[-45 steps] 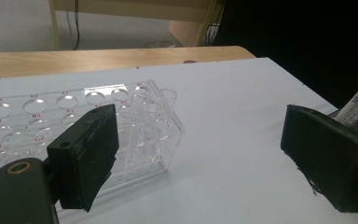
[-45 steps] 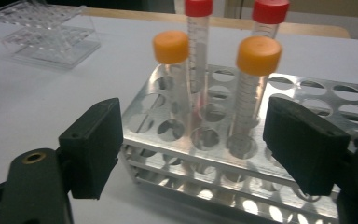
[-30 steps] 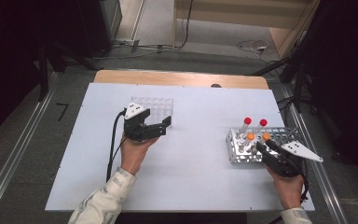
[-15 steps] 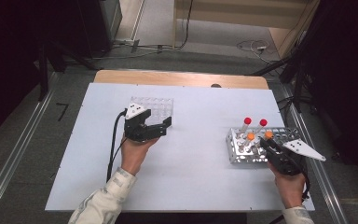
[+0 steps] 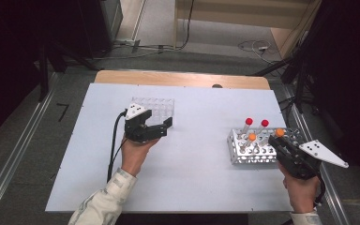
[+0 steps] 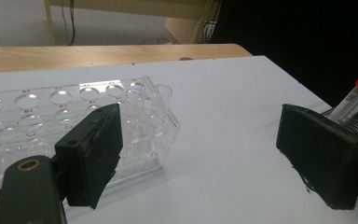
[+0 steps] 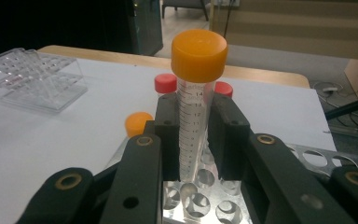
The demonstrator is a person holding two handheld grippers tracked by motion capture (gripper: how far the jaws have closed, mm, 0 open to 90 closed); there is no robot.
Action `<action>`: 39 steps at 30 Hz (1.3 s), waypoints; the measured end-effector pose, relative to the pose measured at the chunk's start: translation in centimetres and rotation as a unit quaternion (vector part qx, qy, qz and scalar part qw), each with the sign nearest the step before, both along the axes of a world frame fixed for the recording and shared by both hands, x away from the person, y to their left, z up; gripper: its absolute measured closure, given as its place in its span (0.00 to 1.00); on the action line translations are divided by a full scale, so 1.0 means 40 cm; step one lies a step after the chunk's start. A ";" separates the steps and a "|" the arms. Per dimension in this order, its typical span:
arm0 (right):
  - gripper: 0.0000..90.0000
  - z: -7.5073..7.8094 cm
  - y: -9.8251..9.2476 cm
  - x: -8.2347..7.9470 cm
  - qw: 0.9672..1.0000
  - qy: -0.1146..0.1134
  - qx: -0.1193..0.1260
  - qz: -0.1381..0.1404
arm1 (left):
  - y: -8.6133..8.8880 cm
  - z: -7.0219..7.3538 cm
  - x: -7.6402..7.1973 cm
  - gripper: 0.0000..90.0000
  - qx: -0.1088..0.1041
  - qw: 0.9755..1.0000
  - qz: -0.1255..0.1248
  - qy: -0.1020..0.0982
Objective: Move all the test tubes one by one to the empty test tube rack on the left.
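My right gripper (image 5: 281, 139) is shut on an upright orange-capped tube (image 5: 279, 132) just above the metal rack (image 5: 243, 157) at the table's right. In the right gripper view the black jaws of this gripper (image 7: 196, 114) press both sides of the clear graduated tube (image 7: 192, 135), its orange cap (image 7: 199, 50) well above them. In the rack stand two red-capped tubes (image 5: 249, 122) (image 5: 264, 123) and another orange-capped one (image 5: 252, 137). My left gripper (image 5: 155, 127) stands open and empty beside the clear plastic rack (image 5: 155, 108); that rack (image 6: 74, 116) lies behind its left jaw.
The white tabletop (image 5: 192, 183) has wide bare room between the two racks and toward the front edge. A wooden strip (image 5: 178, 78) runs along the far edge. The left gripper's black cable (image 5: 114, 145) trails back along the sleeve.
The right gripper's jaws have closed on the orange-capped tube and risen a little with it over the metal rack. The left gripper has stayed put.
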State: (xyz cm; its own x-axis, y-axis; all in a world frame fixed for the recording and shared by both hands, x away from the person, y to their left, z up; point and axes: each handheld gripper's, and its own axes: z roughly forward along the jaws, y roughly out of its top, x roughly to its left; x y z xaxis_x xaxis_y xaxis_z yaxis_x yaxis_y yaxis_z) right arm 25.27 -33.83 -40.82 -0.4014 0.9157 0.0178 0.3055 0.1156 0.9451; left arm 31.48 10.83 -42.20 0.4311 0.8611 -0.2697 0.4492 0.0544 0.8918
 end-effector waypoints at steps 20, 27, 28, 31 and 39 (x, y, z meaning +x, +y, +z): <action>0.80 0.002 0.092 -0.038 0.997 0.012 -0.006 0.074 | -0.001 0.003 -0.004 0.17 0.000 1.000 -0.005 -0.001; 0.80 -0.013 0.142 -0.021 0.995 0.021 -0.014 0.096 | -0.004 0.003 -0.006 0.17 0.003 1.000 -0.007 0.001; 0.80 -0.016 0.150 -0.018 0.995 0.022 -0.014 0.100 | -0.005 0.003 -0.006 0.17 0.003 1.000 -0.007 0.001; 0.80 -0.021 0.174 -0.007 0.993 0.026 -0.018 0.110 | -0.006 0.002 -0.007 0.17 0.005 1.000 -0.009 0.001; 0.80 -0.037 0.240 0.024 0.990 0.035 -0.030 0.134 | -0.012 0.002 -0.010 0.17 0.006 1.000 -0.016 0.001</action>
State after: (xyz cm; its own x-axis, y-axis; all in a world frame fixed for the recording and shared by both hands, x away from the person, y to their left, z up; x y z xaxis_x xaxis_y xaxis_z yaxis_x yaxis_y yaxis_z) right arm 26.24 -24.23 -42.32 -0.6299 0.7766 0.0035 0.3216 0.2567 0.9114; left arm 31.08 10.36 -42.12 0.4574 0.8505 -0.2599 0.4524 0.0291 0.8913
